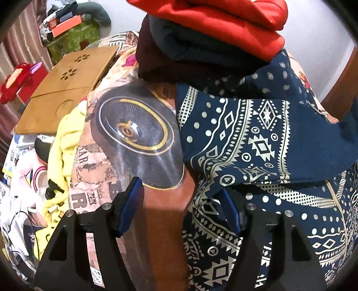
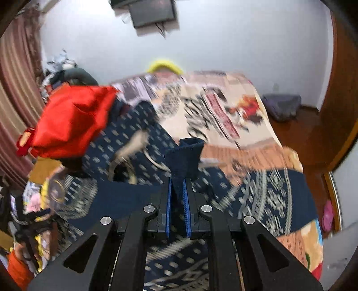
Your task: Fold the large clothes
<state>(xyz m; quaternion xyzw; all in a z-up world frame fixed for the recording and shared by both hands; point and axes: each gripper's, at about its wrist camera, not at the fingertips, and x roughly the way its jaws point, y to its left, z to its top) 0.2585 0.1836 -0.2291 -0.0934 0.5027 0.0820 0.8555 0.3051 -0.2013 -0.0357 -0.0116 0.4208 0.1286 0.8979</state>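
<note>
- Right gripper (image 2: pixel 178 190): clamped narrow on a dark navy cuff-like end of the patterned navy garment (image 2: pixel 125 156), the gripped fabric standing up between the blue pads (image 2: pixel 186 208) and past the tips.
- Left gripper (image 1: pixel 181 201): jaws standing wide, nothing pinched between them; right finger partly under or against a fold of the patterned navy garment (image 1: pixel 257 143), contact not clear.
- Patterned navy garment: spread over the printed bedspread (image 1: pixel 134 134), white geometric print facing up, one flap raised above the left gripper's right finger.
- Stack of folded clothes (image 1: pixel 212 33): red piece on top, dark blue and maroon pieces beneath, resting on the bed at the garment's far edge.
- Wooden lap tray (image 1: pixel 64 89): lying on the bed's left side, beside a yellow cloth (image 1: pixel 64 143).
- Right wrist view: heavily blurred; red folded piece (image 2: pixel 71 125) at left, wall-mounted screen (image 2: pixel 152 11) above, wooden floor (image 2: pixel 302 138) at right.
</note>
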